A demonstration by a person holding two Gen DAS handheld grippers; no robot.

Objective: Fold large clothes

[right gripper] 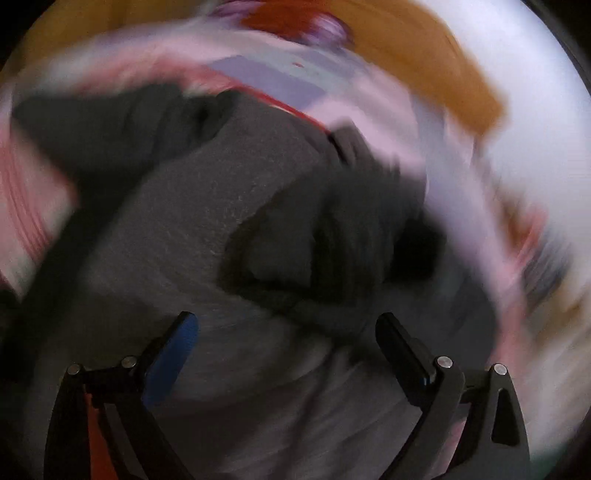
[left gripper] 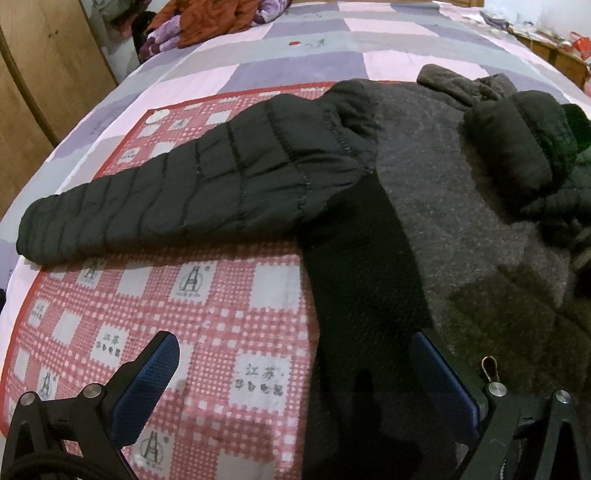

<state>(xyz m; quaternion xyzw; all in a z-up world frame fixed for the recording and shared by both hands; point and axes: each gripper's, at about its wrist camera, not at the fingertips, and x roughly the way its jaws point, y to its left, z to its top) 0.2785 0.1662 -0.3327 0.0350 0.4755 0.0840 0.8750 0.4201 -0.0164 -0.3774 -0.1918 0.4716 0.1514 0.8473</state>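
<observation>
Two tools spread: left tool (left gripper: 295,373) view shows jacket (left gripper: 369,192) sleeve (left gripper: 166,206) on bed (left gripper: 258,48); right tool (right gripper: 286,328) view blurred.

**Camera setup: two wrist fisheyes over the bed**

Left wrist cam: looks steeply down and forward across the bed (left gripper: 258,48), from the near edge, close above the checked mat (left gripper: 221,314); jacket (left gripper: 461,206) fills centre and right, wardrobe (left gripper: 40,74) far left.

Right wrist cam: heavily motion-blurred, close above the jacket (right gripper: 207,221), facing down. Shared: jacket lining, red mat edge, far orange clothes pile (left gripper: 210,18).
</observation>
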